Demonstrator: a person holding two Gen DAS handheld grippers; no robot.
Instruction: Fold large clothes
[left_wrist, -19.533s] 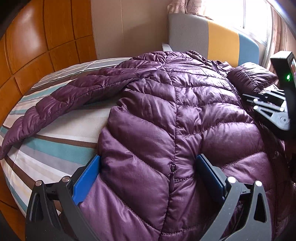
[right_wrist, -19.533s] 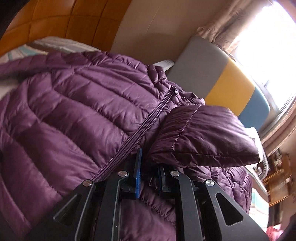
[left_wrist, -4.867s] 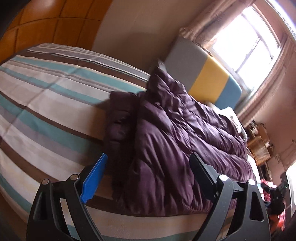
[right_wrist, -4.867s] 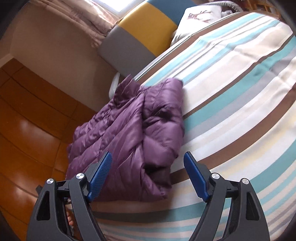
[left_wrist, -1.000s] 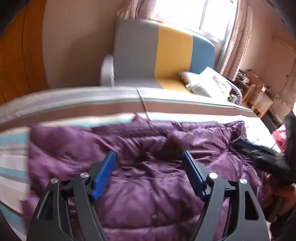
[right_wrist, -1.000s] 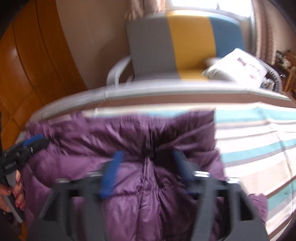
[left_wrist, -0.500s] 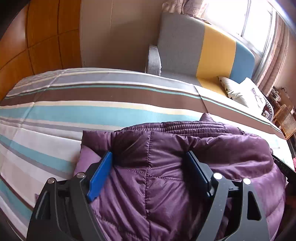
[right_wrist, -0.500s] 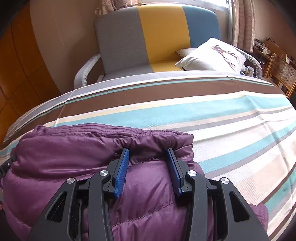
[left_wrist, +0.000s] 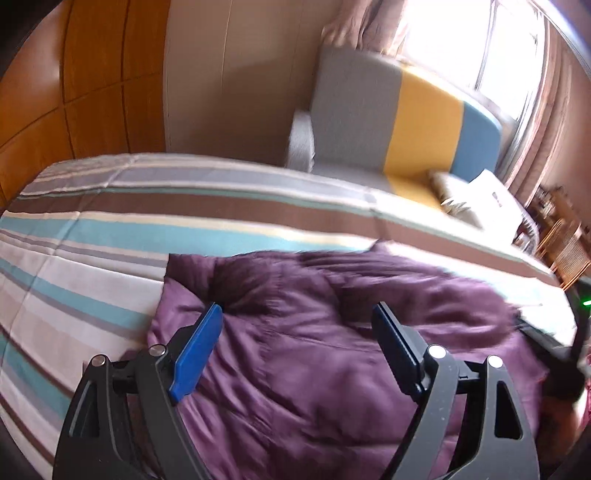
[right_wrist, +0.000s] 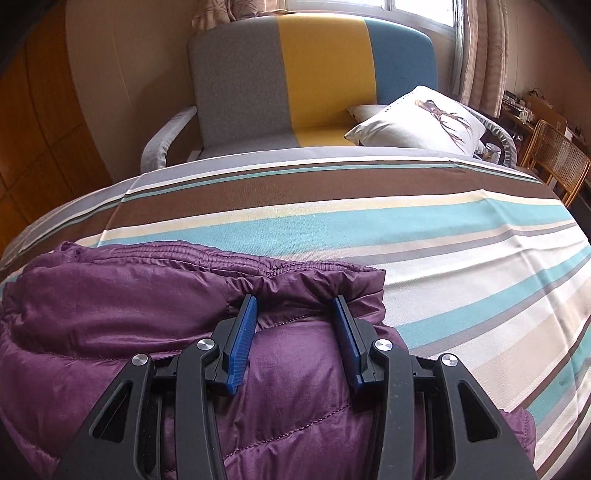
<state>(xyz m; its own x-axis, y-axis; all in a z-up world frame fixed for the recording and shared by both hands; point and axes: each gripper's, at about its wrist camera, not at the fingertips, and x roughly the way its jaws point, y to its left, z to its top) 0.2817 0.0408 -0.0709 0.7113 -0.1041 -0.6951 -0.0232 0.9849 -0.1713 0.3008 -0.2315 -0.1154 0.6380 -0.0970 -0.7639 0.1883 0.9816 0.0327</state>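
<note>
Purple padded jacket (right_wrist: 122, 295), folded into a bundle on the striped bed (right_wrist: 461, 258). Right tongs (right_wrist: 295, 310) pinch a ridge of its top layer; left tongs (left_wrist: 295, 325), jaws opening, touch nothing. Risk: slick, springy padding may puff up and undo the fold once released.

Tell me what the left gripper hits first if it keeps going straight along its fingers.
Most likely the purple jacket: the left gripper, jaws opening with nothing pinched, points down onto its bunched top, short of the striped bedspread. The frame is blurred, so depth is uncertain.
</note>
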